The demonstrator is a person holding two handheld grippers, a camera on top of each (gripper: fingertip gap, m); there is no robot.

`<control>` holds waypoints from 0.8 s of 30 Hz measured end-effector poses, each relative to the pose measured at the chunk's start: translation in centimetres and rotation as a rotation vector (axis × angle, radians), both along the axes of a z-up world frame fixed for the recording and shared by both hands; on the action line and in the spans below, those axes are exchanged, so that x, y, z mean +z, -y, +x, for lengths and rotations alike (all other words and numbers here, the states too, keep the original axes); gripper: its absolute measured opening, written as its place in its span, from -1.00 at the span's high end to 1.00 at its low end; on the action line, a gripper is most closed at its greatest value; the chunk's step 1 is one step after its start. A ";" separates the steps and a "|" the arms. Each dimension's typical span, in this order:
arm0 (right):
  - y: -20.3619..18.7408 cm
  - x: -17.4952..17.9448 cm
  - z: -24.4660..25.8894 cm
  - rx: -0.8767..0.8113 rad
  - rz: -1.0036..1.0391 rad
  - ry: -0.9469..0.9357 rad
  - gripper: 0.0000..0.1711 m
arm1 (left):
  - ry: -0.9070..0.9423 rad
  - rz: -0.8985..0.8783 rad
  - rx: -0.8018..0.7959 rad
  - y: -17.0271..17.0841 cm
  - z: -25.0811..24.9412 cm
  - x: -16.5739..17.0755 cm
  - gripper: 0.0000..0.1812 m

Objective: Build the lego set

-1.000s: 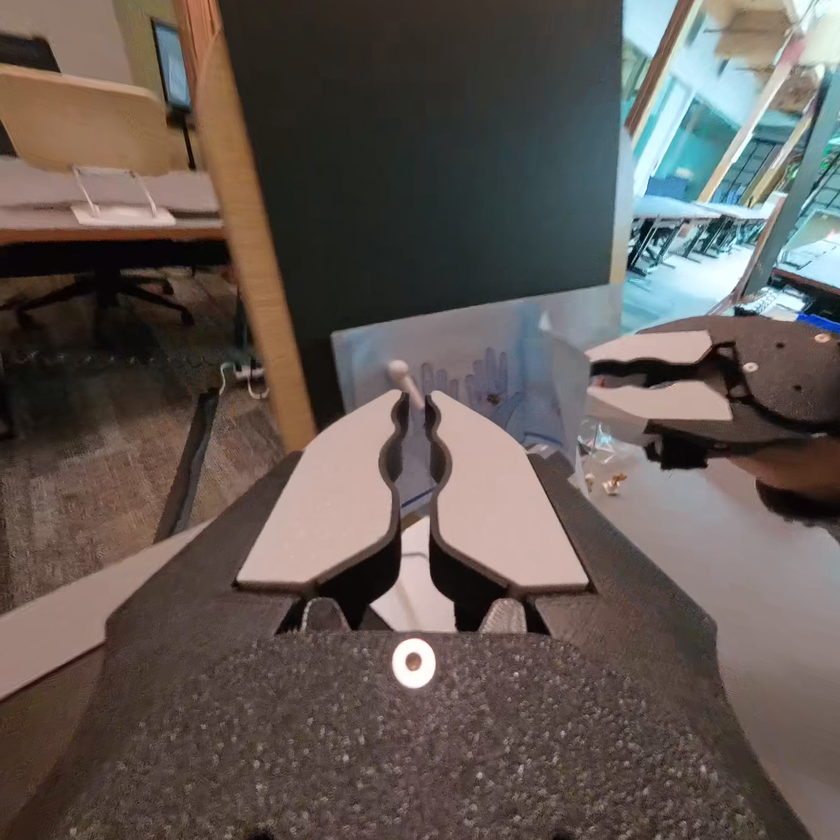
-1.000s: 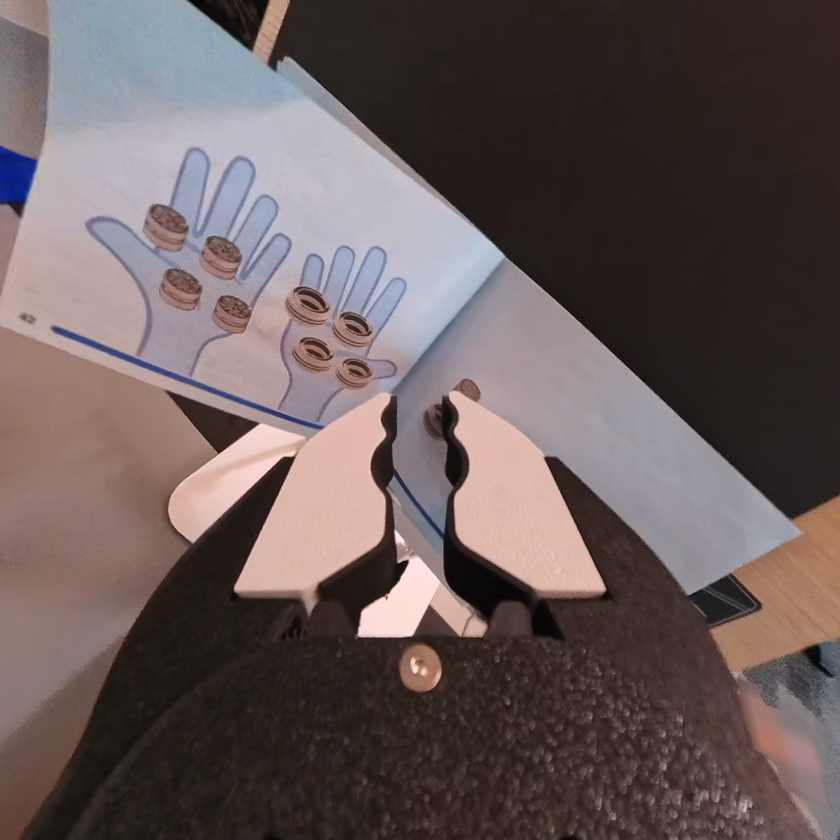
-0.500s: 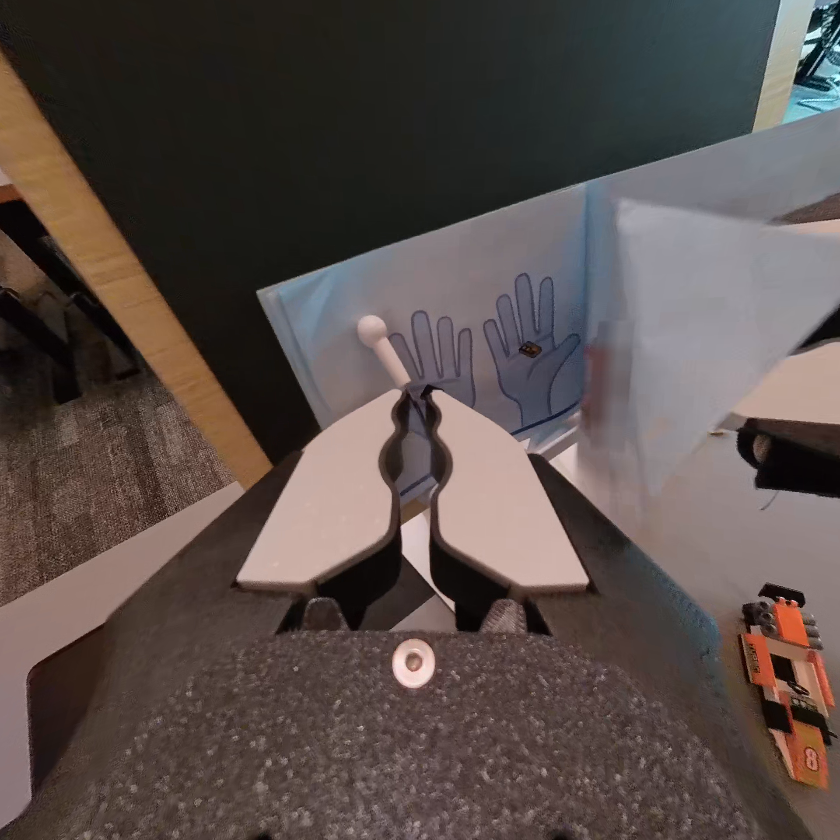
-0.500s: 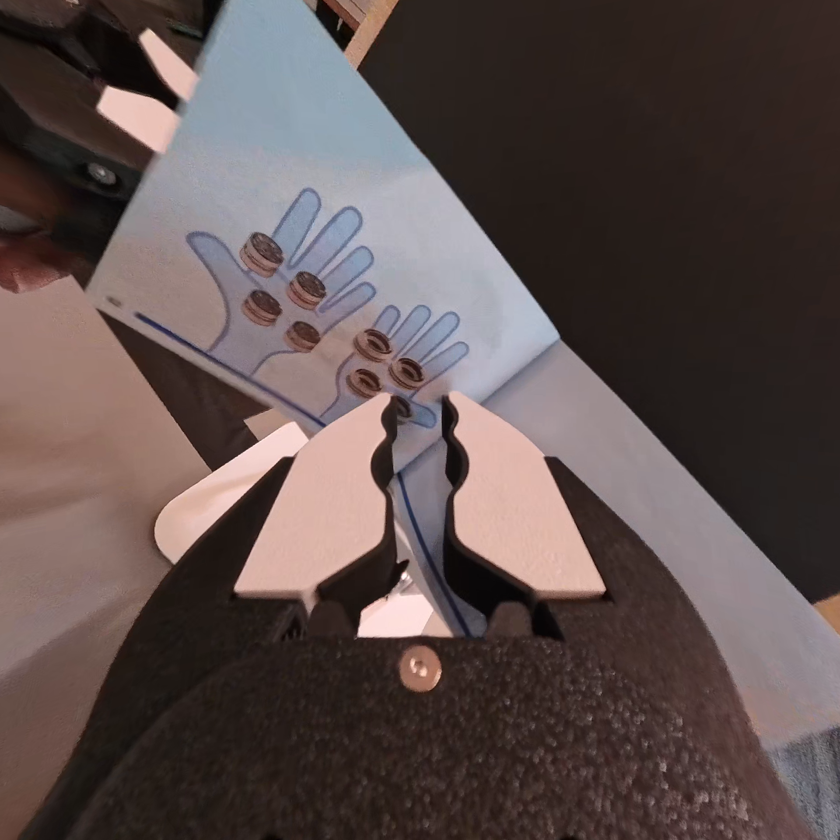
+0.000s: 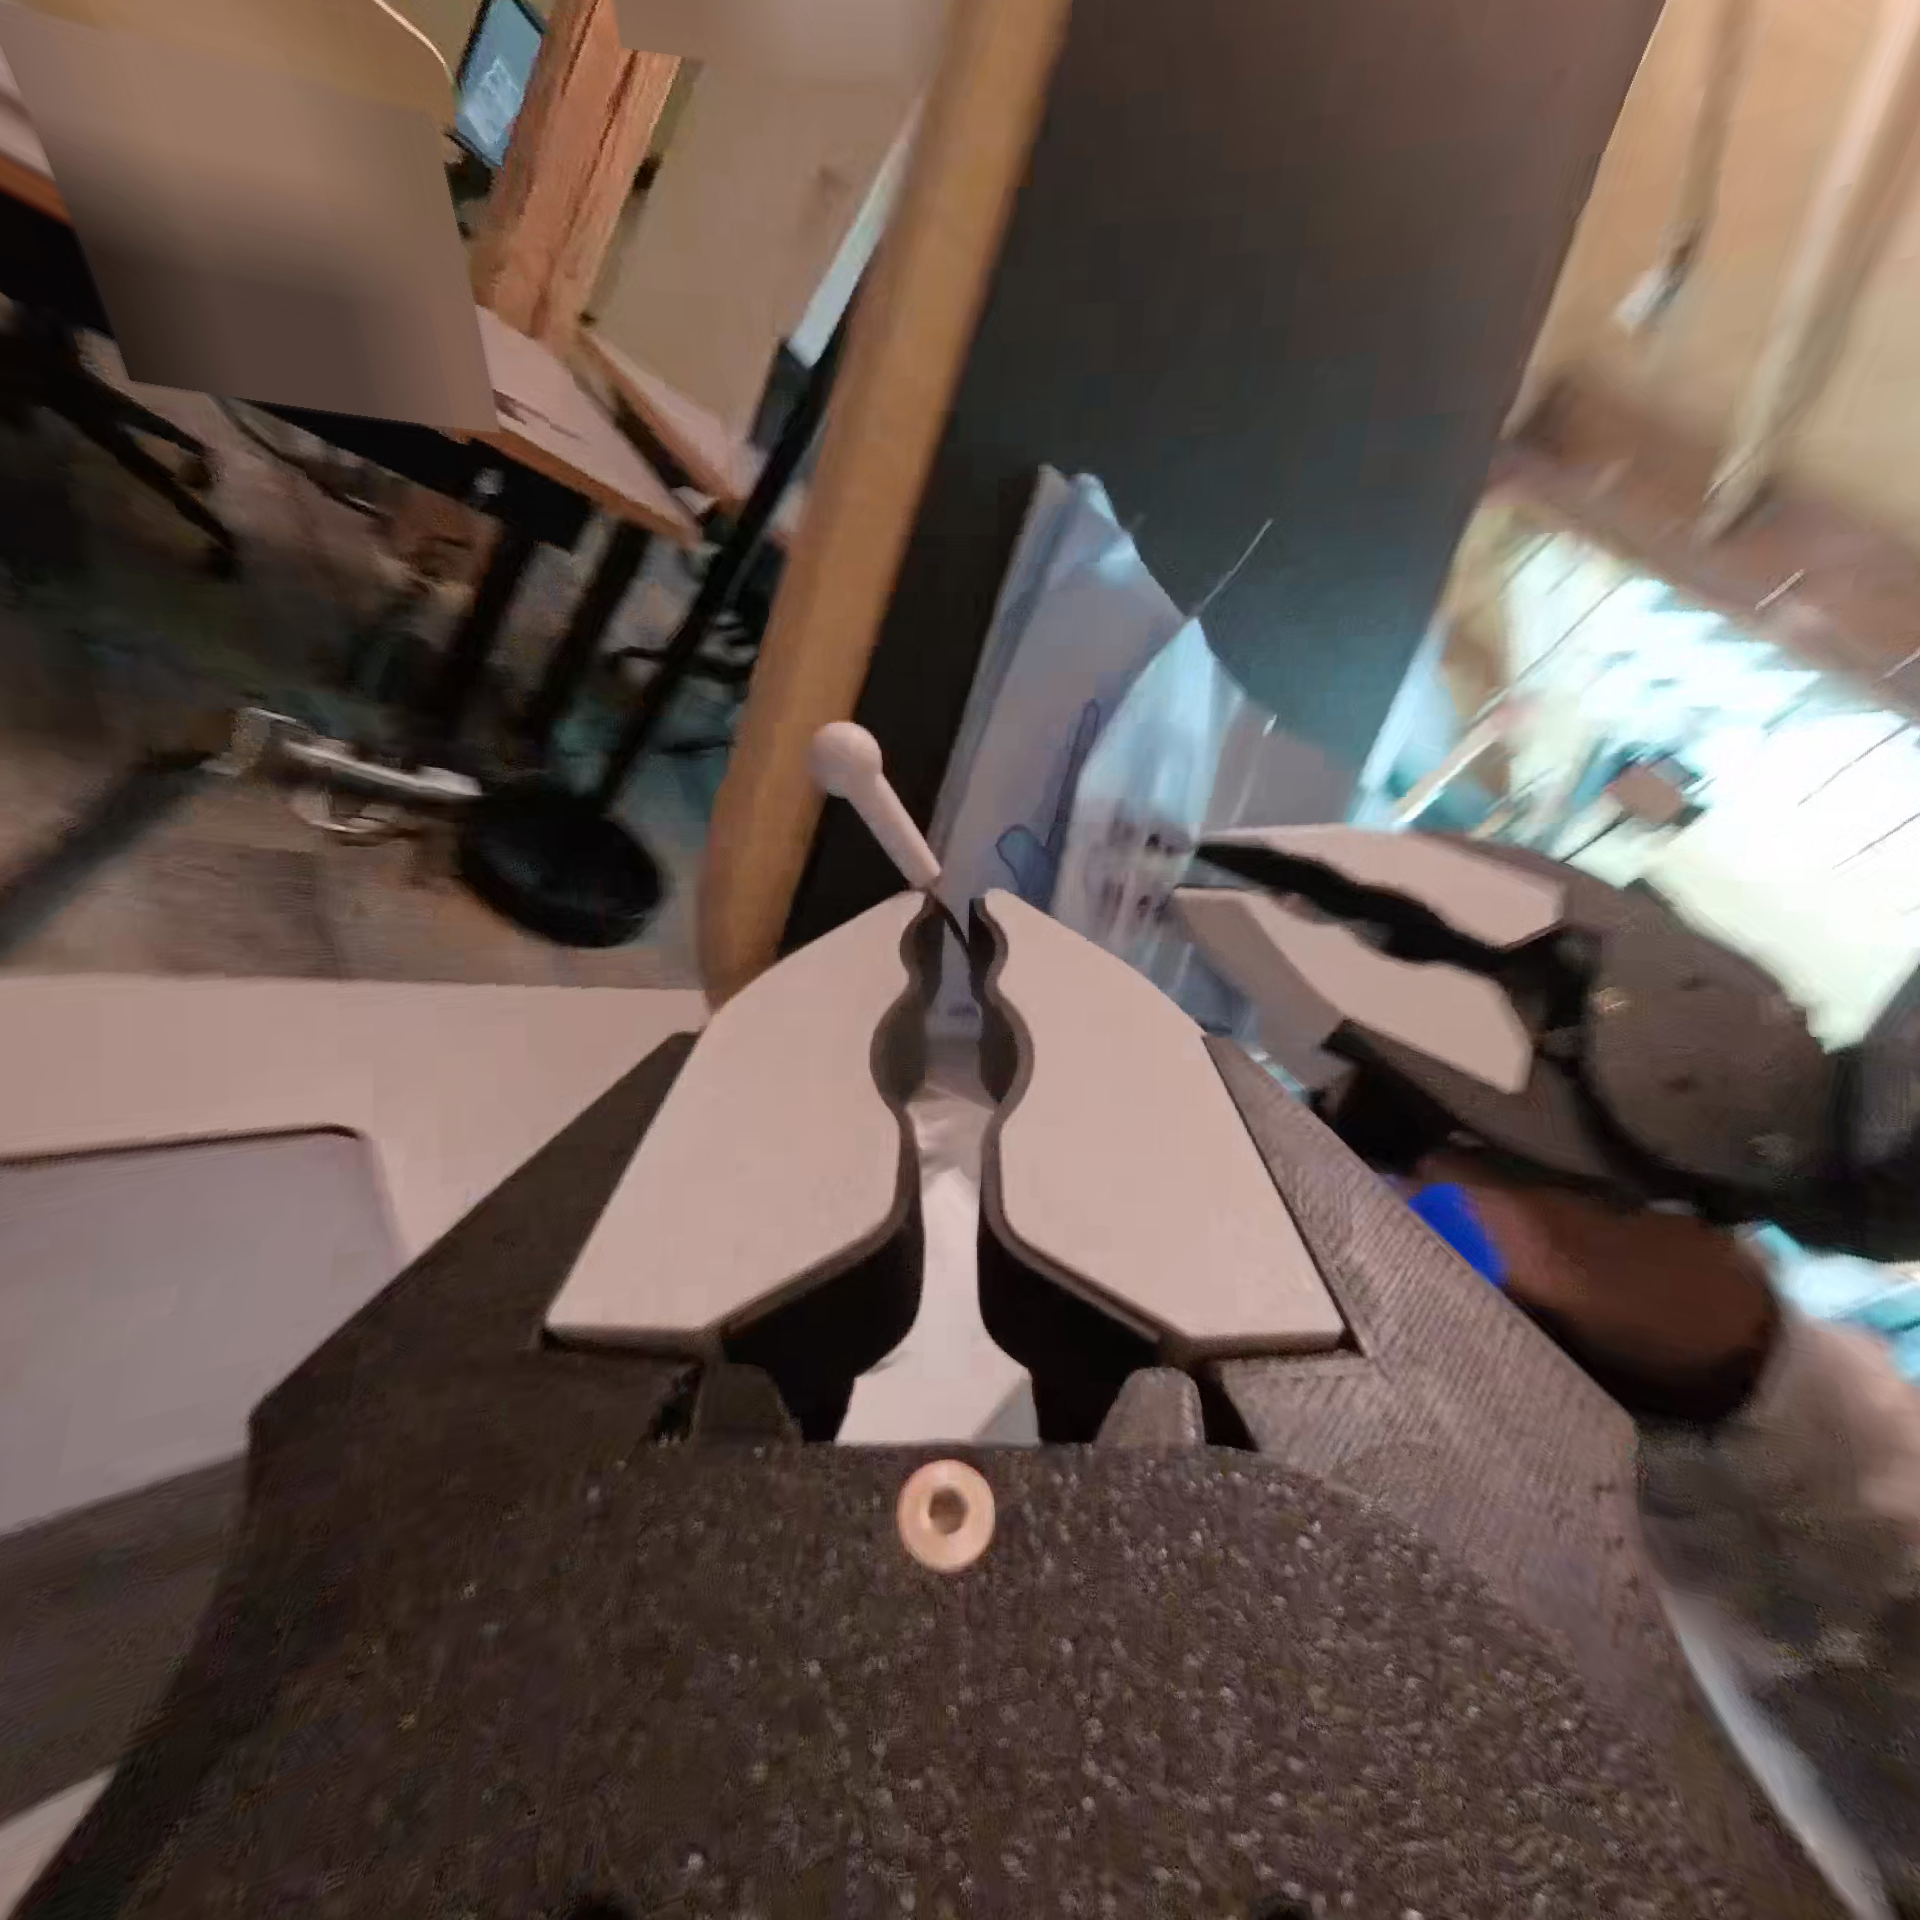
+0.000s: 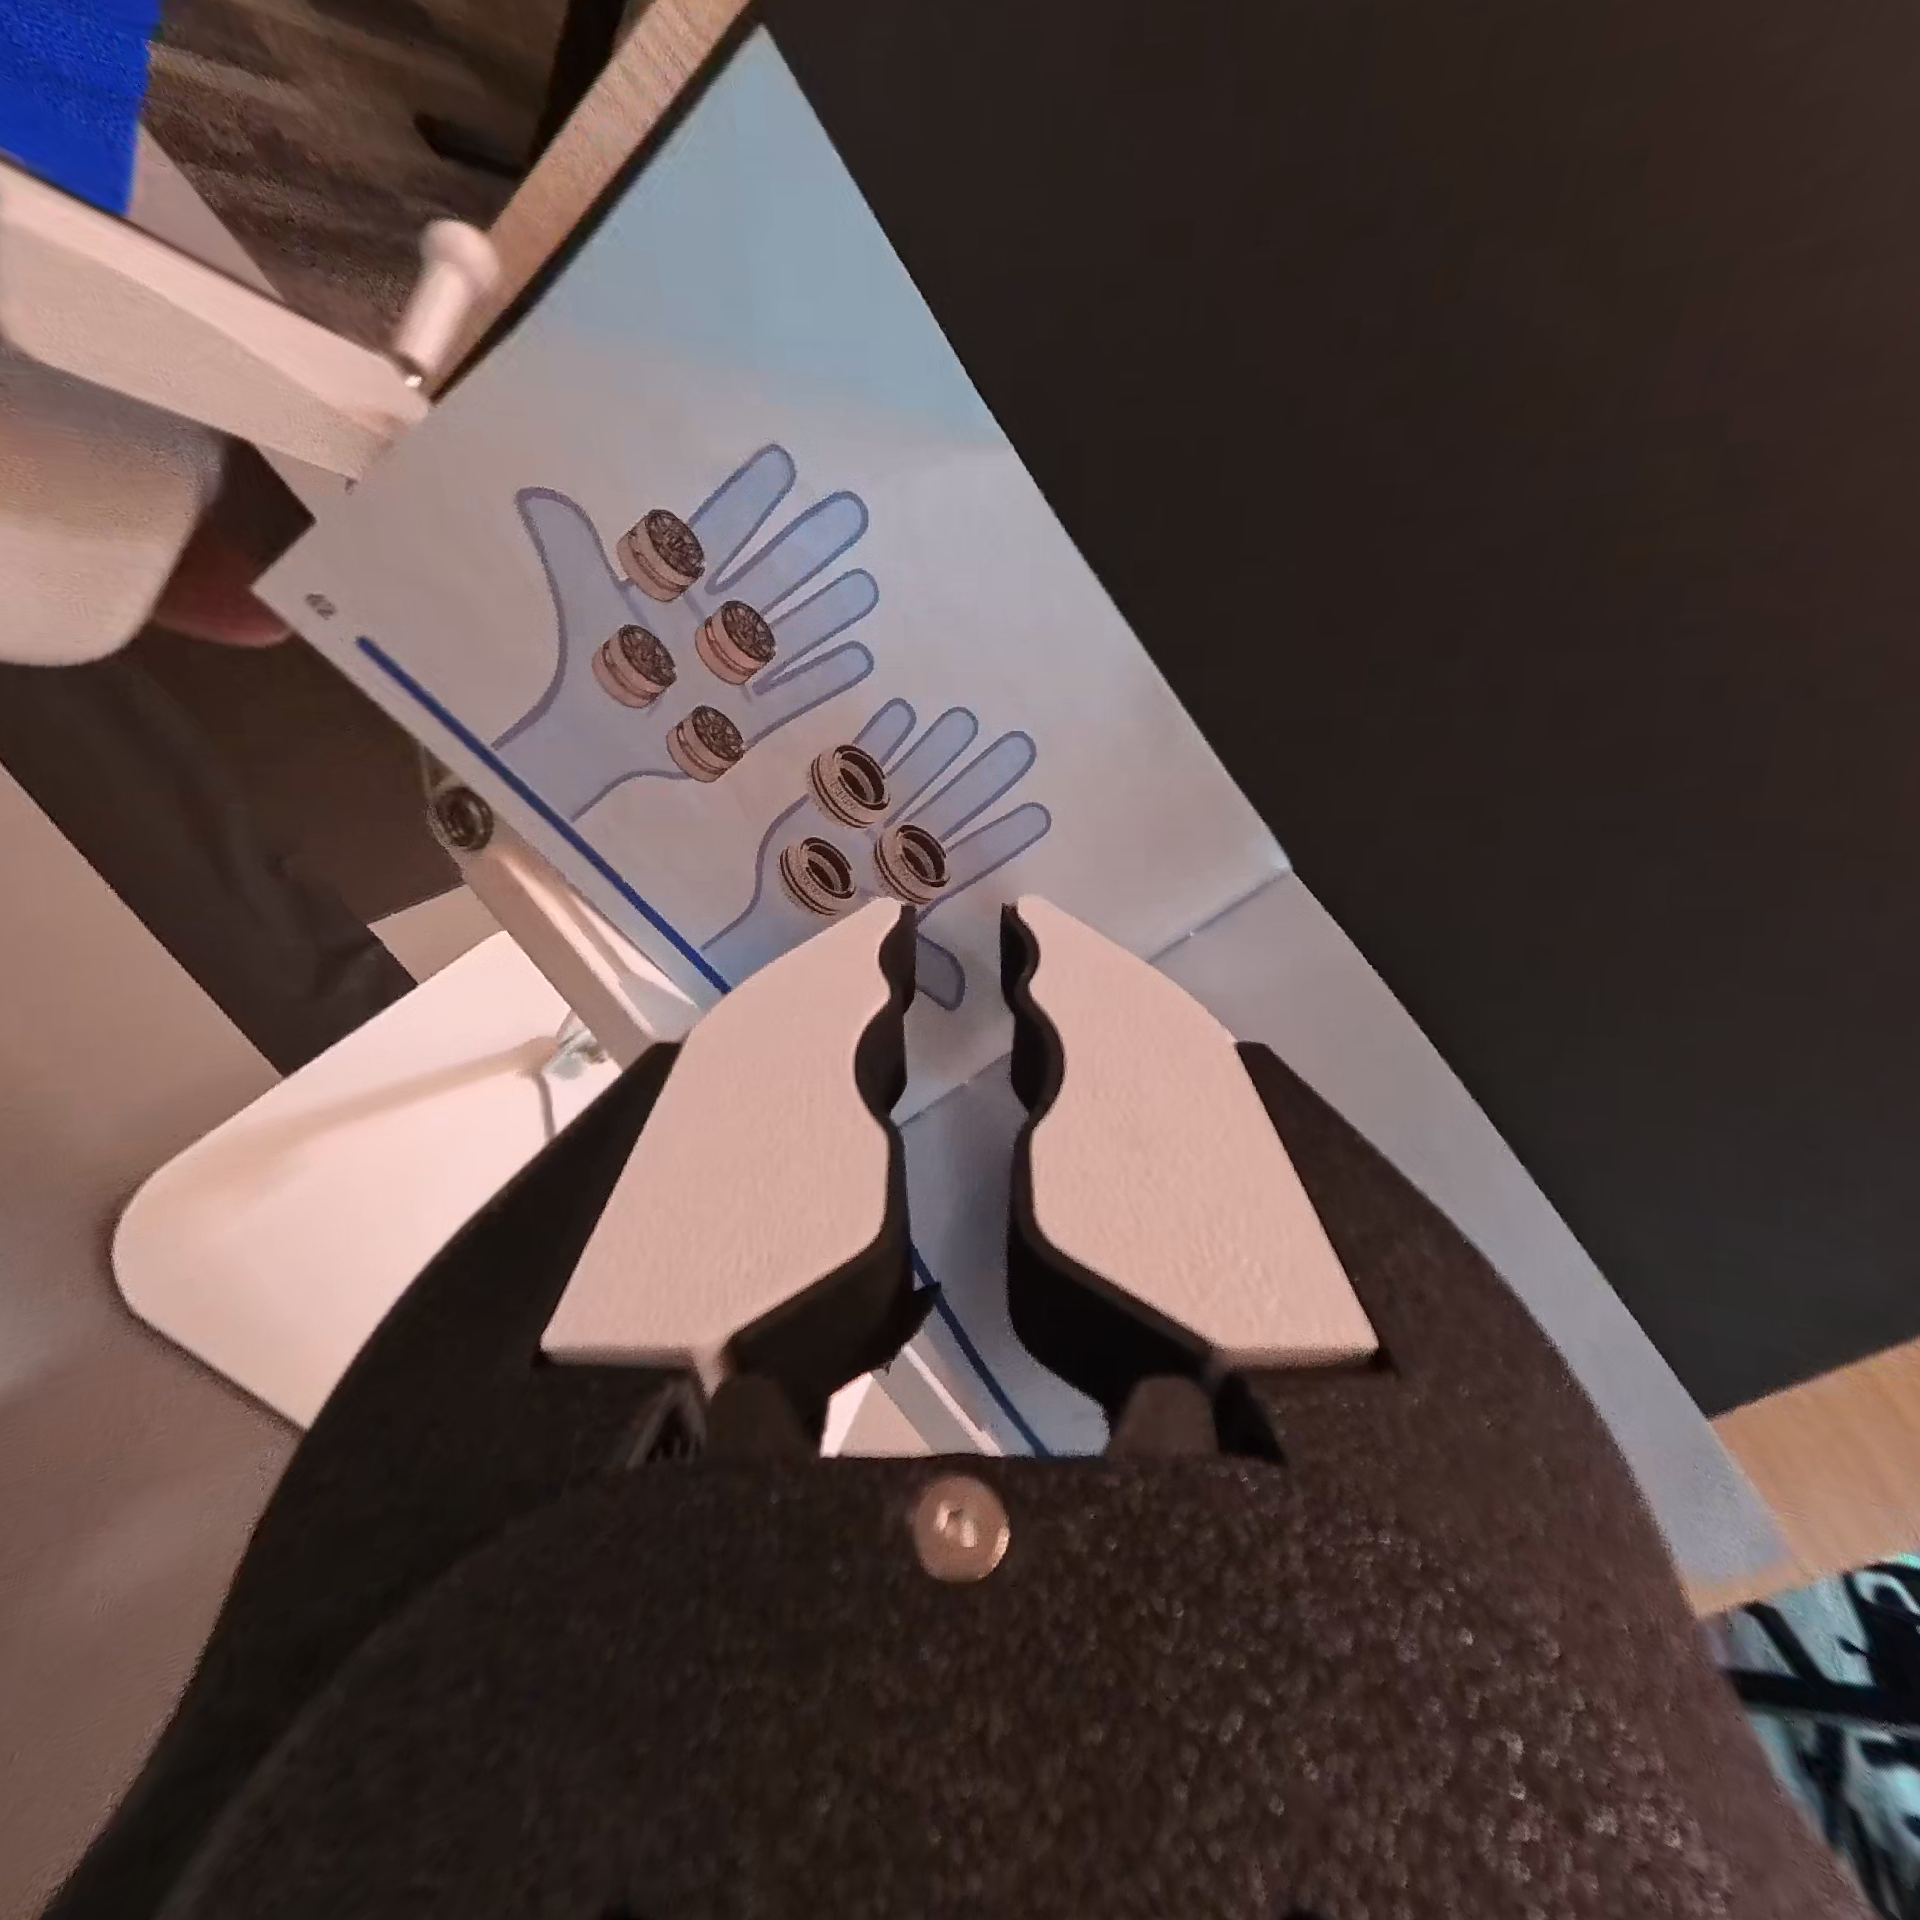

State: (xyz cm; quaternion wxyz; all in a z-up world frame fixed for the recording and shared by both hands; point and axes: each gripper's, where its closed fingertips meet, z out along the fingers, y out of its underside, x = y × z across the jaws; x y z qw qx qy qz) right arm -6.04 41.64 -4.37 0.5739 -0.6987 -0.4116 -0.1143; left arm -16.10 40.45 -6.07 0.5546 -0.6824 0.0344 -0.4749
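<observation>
Lego instruction booklet (image 6: 665,582) stood propped on its stand (image 6: 343,1184); I was on the page-turning step, I judged. My right tool (image 6: 951,914) straddled the lower page edge, jaws slightly apart, unclamped; my left tool (image 5: 951,914), nearly together, held nothing beside the booklet. Next I needed to pinch one sheet.

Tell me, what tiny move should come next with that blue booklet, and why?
Probably close the right hand-held gripper on the booklet page: its jaws stand slightly apart around the page's lower edge, by the fold. The left hand-held gripper seems pinched near the stand's clip.

surface: grey table (image 5: 312,1049) | on it: white stand base (image 6: 343,1205), holding pale blue instruction booklet (image 6: 665,416)
</observation>
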 end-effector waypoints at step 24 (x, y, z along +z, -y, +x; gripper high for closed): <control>-0.3 0.0 -0.3 -0.009 0.027 0.051 0.83 | -0.645 0.184 0.006 -0.2 3.0 1.6 0.95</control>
